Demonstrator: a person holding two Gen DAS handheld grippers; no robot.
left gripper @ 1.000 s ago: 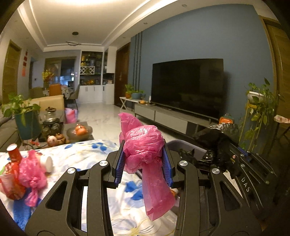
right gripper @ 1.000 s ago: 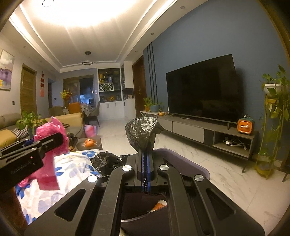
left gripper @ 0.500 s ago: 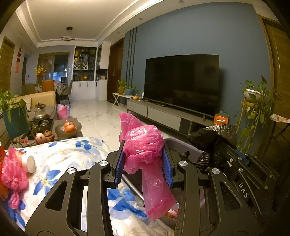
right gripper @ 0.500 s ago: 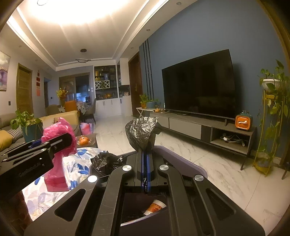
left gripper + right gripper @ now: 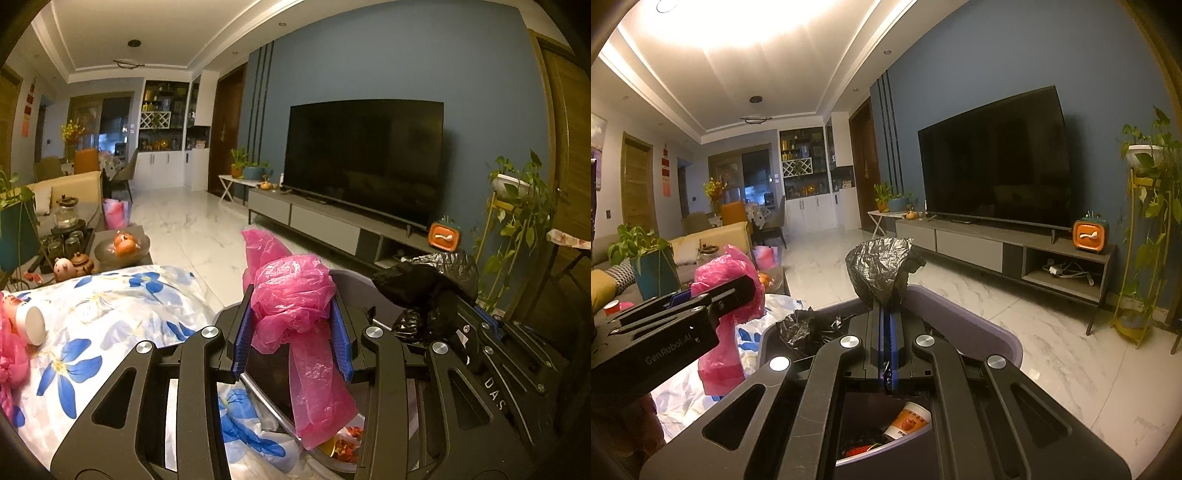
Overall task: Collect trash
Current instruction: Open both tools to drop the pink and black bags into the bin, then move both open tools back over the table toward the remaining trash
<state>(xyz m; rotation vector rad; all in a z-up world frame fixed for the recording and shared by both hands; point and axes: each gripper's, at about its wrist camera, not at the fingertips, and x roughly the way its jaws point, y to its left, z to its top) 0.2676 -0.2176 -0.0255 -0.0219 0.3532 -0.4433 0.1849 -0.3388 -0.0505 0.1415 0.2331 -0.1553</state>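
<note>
My left gripper is shut on a crumpled pink plastic bag, whose tail hangs down over the open grey trash bin. My right gripper is shut on the black bin liner and holds its edge up above the bin. The right gripper also shows in the left wrist view, and the left gripper with the pink bag in the right wrist view. Inside the bin lie a paper cup and red scraps.
A table with a blue-flowered cloth lies to the left, with a white cup and another pink bag on it. A TV stand and a plant stand stand across the marble floor.
The left gripper has carried the pink bag rightwards from over the table to over the bin. The right gripper has kept holding the liner, and the bin's inside has come into view.
</note>
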